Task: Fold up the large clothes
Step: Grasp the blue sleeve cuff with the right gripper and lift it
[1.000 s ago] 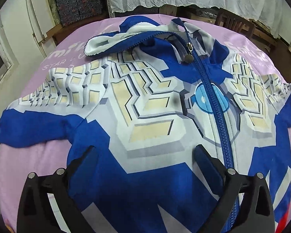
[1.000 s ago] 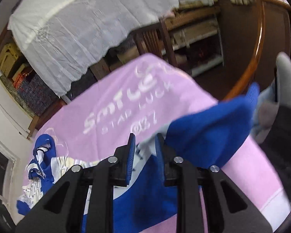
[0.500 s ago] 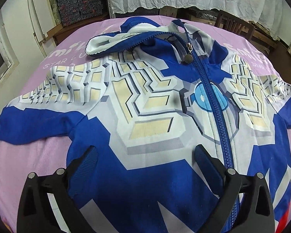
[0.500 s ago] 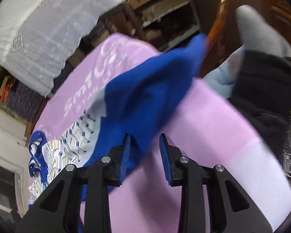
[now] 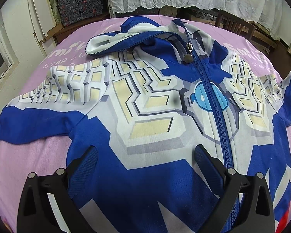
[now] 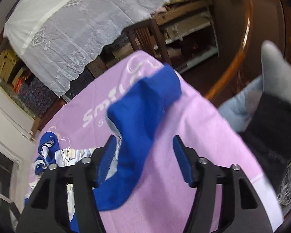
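Observation:
A blue, white and cream zip-up jacket [image 5: 157,116] lies face up on a table under a pink cloth [image 5: 35,155]. Its hood [image 5: 114,42] points away from me. My left gripper [image 5: 145,151] hovers open over the jacket's lower front, with its fingers wide apart and nothing between them. In the right wrist view, the jacket's blue sleeve [image 6: 143,104] lies stretched over the pink cloth [image 6: 194,145]. My right gripper [image 6: 143,138] sits just behind it. Its jaws are opening. The sleeve runs between them close to the left pad [image 6: 108,155], and neither pad presses on it.
A white lace cloth [image 6: 83,25] hangs behind the table, with a wooden chair [image 6: 145,36] and shelves under it. At the right stand a person's dark trouser leg [image 6: 273,122] and grey sock [image 6: 275,68], near a curved wooden rail [image 6: 240,46]. Patterned boxes [image 5: 77,2] sit far left.
My right gripper's jaws have widened and let go of the blue sleeve, which now lies spread on the pink cloth. The left gripper has kept still.

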`<state>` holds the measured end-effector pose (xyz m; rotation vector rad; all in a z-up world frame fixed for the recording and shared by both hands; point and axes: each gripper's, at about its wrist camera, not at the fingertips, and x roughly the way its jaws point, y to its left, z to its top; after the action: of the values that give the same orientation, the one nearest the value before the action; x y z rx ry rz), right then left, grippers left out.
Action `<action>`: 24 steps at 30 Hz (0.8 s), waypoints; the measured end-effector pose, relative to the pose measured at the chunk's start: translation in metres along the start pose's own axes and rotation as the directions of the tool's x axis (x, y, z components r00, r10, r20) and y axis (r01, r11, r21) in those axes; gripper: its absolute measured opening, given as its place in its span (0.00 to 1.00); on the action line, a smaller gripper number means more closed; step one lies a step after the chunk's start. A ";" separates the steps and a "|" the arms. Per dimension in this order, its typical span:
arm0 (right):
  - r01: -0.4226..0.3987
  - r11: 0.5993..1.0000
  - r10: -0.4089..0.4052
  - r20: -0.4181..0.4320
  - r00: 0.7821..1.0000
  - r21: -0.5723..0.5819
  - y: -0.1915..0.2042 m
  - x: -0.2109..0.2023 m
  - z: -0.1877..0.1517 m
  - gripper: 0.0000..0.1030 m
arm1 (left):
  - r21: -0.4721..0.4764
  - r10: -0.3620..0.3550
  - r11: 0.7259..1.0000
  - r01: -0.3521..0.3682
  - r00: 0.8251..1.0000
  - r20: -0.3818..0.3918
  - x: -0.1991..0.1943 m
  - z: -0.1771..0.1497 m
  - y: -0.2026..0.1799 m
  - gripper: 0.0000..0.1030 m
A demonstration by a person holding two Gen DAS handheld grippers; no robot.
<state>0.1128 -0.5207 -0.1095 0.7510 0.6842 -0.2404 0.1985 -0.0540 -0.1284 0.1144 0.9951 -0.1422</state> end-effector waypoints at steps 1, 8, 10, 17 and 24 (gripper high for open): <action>-0.015 0.999 0.016 -0.027 0.999 0.035 -0.008 0.008 -0.003 0.37 | 0.000 0.000 1.000 0.000 1.000 0.000 0.000 0.000 0.000 0.97; -0.017 0.999 0.021 -0.083 0.996 0.045 0.009 0.050 -0.004 0.20 | -0.001 0.000 1.000 0.000 1.000 0.009 0.000 0.000 0.000 0.97; -0.007 1.000 0.005 -0.077 0.997 -0.022 0.034 0.058 0.004 0.21 | -0.002 0.000 1.000 0.000 1.000 0.010 0.000 0.000 0.000 0.97; 0.044 0.994 -0.049 -0.055 0.997 -0.096 0.061 0.073 0.011 0.45 | -0.002 -0.001 1.000 0.001 1.000 0.011 0.000 0.000 0.000 0.97; -0.056 0.994 0.061 -0.052 0.997 0.095 0.026 0.082 0.024 0.45 | -0.007 0.000 1.000 0.000 1.000 0.005 0.001 0.001 0.000 0.97</action>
<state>0.1982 -0.5161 -0.1358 0.8686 0.7055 -0.2001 0.1997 -0.0547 -0.1285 0.1076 0.9908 -0.1387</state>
